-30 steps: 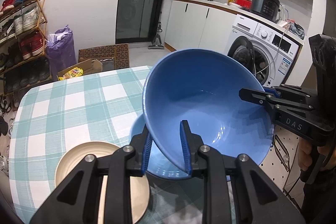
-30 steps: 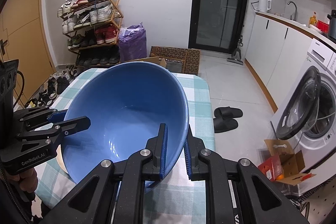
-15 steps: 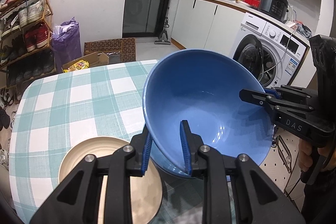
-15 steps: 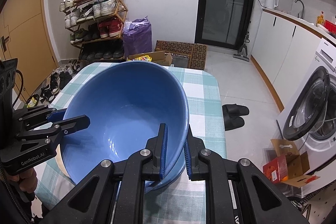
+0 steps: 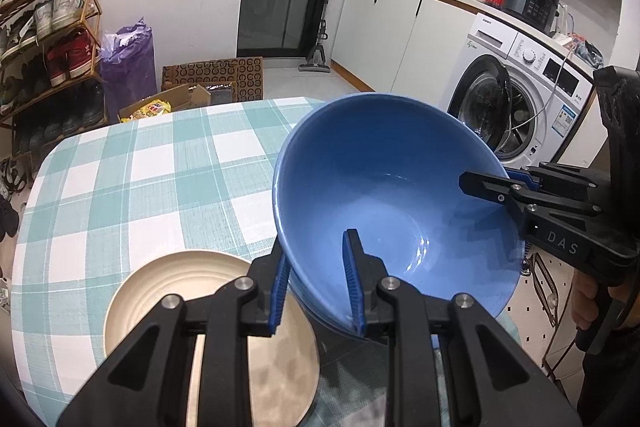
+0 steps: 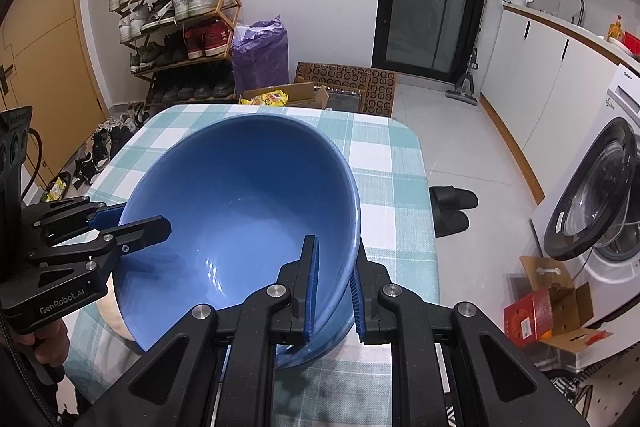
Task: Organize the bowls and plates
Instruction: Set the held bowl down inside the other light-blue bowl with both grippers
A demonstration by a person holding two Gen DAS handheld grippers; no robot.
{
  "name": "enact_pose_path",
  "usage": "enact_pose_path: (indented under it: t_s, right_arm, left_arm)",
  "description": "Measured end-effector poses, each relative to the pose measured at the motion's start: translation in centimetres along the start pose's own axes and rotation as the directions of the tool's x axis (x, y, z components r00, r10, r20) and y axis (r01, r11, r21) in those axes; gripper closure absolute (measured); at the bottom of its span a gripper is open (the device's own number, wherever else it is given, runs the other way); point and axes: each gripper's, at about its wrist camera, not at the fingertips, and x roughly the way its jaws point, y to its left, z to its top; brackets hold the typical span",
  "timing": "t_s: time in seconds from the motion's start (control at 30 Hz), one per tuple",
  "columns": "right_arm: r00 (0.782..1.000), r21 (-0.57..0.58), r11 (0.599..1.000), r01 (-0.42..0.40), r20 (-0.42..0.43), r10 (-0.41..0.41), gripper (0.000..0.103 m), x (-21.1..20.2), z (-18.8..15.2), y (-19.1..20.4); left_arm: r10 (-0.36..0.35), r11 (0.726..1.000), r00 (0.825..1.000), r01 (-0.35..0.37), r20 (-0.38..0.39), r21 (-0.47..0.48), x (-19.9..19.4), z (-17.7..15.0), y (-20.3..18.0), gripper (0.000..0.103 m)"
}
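Bowl (image 5: 384, 195), blue and tilted, fills the middle of both views above the checked table (image 5: 120, 187), its rim clamped on opposite sides by the left gripper (image 5: 316, 291) and the right gripper (image 6: 334, 291). A beige plate (image 5: 160, 287) lies at lower left in the left view, just beside it.

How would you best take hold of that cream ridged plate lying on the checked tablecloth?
Grip the cream ridged plate by its thin raised rim, coming in low from the table's near edge. It lies flat on the checked tablecloth, so only the rim offers something to pinch. Its right side looks crowded by the big blue bowl, which both hand-held grippers currently clamp, so the left or near rim seems easier.
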Motion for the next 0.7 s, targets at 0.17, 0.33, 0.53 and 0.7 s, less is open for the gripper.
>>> enact_pose_path:
  t_s: [0.17,0.33,0.53,0.7]
  right_arm:
    - [1.0,-0.001,1.0,0.006,-0.02,-0.006,0.088,1.0,-0.2,0.3]
    - [0.999,-0.008,1.0,0.018,-0.035,-0.018,0.088,2.0,-0.4,0.5]
    - [0.998,-0.015,0.999,0.028,-0.047,-0.029,0.088,2.8,-0.8,1.1]
    - [0.998,-0.02,0.999,0.039,-0.056,-0.04,0.088,3.1,-1.1,1.2]
  left_arm:
    - [0.003,1.0,1.0,-0.003,-0.014,-0.004,0.8,-0.2,0.1,0.079]
    - [0.008,1.0,1.0,-0.008,-0.025,-0.002,1.4,-0.4,0.2,0.079]
    - [0.018,1.0,0.999,-0.018,-0.042,0.004,2.2,-0.7,0.2,0.079]
    - [0.028,1.0,0.998,-0.028,-0.053,0.013,2.8,-0.9,0.0,0.079]
